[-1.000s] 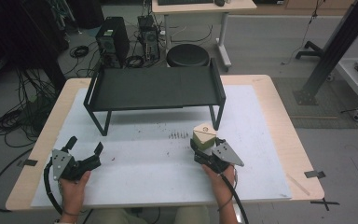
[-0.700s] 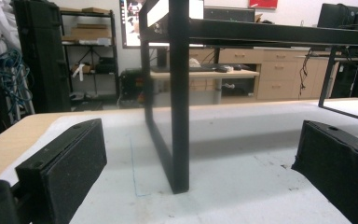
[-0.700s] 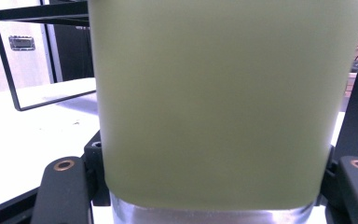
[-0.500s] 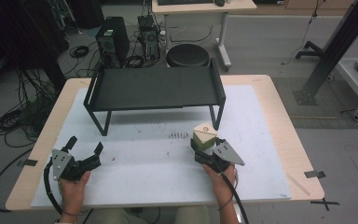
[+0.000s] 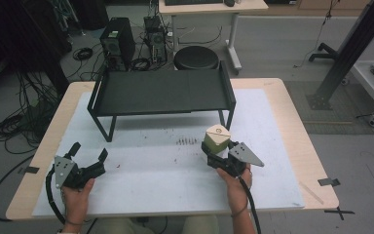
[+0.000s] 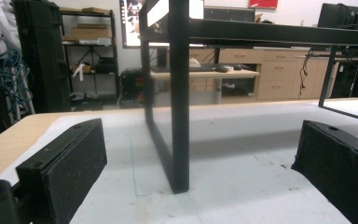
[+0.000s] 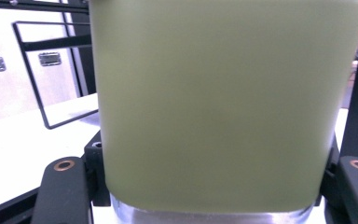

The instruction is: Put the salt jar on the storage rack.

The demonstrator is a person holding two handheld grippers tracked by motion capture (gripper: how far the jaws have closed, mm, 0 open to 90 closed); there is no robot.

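Holding steady since the earlier frames, the right gripper (image 5: 213,152) stays clamped on the pale green container (image 5: 217,138) just before the black rack (image 5: 163,92) (lift apparently pending), while the left gripper (image 5: 88,157) rests wide open, empty.

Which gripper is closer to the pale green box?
Right. The right gripper is shut on the pale green box, holding it. The left gripper sits open, far across the white mat, holding nothing.

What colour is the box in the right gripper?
Pale yellow-green box, clearest in the right gripper view.
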